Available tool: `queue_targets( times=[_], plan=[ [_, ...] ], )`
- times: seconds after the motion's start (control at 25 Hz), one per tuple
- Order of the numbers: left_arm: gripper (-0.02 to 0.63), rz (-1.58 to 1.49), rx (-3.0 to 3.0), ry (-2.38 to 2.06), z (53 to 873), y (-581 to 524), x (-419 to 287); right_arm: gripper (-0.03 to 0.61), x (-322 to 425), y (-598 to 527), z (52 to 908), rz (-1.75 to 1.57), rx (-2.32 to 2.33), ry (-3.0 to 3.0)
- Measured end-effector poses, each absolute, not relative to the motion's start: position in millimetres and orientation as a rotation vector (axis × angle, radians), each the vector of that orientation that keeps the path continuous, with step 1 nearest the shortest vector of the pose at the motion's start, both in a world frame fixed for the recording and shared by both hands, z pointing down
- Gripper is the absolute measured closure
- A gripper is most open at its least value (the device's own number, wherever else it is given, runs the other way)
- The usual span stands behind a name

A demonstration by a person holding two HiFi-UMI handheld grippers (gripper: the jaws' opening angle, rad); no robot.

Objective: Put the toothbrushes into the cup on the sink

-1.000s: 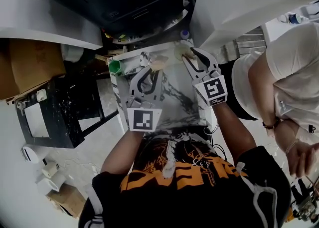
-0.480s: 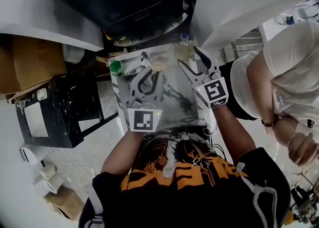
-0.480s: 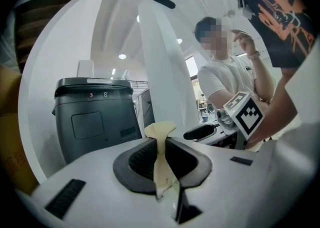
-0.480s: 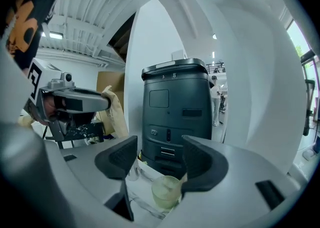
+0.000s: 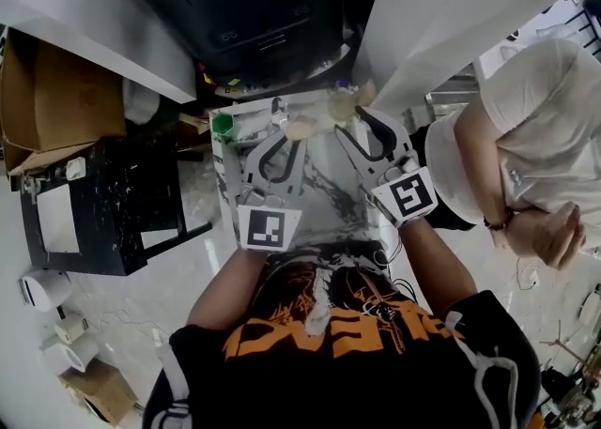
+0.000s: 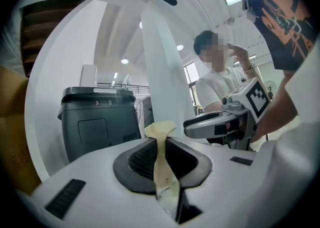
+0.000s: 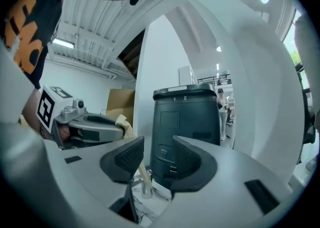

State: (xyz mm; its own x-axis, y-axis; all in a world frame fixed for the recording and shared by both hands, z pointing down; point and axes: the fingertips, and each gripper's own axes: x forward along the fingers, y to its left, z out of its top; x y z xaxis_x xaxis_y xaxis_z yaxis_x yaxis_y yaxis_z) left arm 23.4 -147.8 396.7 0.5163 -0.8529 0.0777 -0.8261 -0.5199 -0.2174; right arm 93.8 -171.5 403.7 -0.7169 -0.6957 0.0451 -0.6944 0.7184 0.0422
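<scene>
Behind the far edge of the marble sink top (image 5: pixel 324 197), a big dark bin (image 5: pixel 254 5); off the sink top's right side, a bystander in white (image 5: pixel 535 136). Reaching forward over the sink top with both forearms, grippers side by side and aimed at its far edge. Left gripper (image 5: pixel 286 136) clamped tight on a cream toothbrush (image 6: pixel 160 131), head poking out past the fingertips. Right gripper (image 7: pixel 157 154) with jaws apart and closing, nothing pressed between the pads. At the sink top's far right, a clear cup (image 7: pixel 145 188), probably with a pale handle (image 7: pixel 142 174) standing in it. At the far left corner, a small green cup (image 5: pixel 223 124).
</scene>
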Motion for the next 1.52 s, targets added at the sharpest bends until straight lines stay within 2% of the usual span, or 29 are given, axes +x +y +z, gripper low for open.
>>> queue_targets(
  times=[0.2,0.36,0.44,0.76,1.12,1.52],
  plan=[
    [0.546,-0.27,-2.584,1.456,383.3,-121.2,1.7,0.449,74.8,-140.7,356.2,-0.081,1.128,-2.991],
    [0.546,-0.262,-2.585,1.493,376.2,-106.4,-11.9,0.534,60.1,-125.8,341.9,-0.055,1.083,-3.035],
    [0.546,-0.266,-2.587,1.494,376.4,-103.3,-13.2,0.552,53.8,-122.2,339.6,-0.054,1.061,-3.051],
    [0.546,-0.31,-2.534,1.517,370.0,-96.7,-37.5,0.563,23.7,-117.9,344.5,-0.018,0.958,-3.083],
    [0.546,-0.296,-2.398,1.746,374.9,-118.4,-113.3,0.565,-32.9,-134.9,360.6,0.007,0.757,-3.096],
    [0.546,-0.332,-2.302,1.968,427.5,-160.9,-190.9,0.565,-107.8,-161.5,375.5,0.051,0.57,-3.117]
  ],
)
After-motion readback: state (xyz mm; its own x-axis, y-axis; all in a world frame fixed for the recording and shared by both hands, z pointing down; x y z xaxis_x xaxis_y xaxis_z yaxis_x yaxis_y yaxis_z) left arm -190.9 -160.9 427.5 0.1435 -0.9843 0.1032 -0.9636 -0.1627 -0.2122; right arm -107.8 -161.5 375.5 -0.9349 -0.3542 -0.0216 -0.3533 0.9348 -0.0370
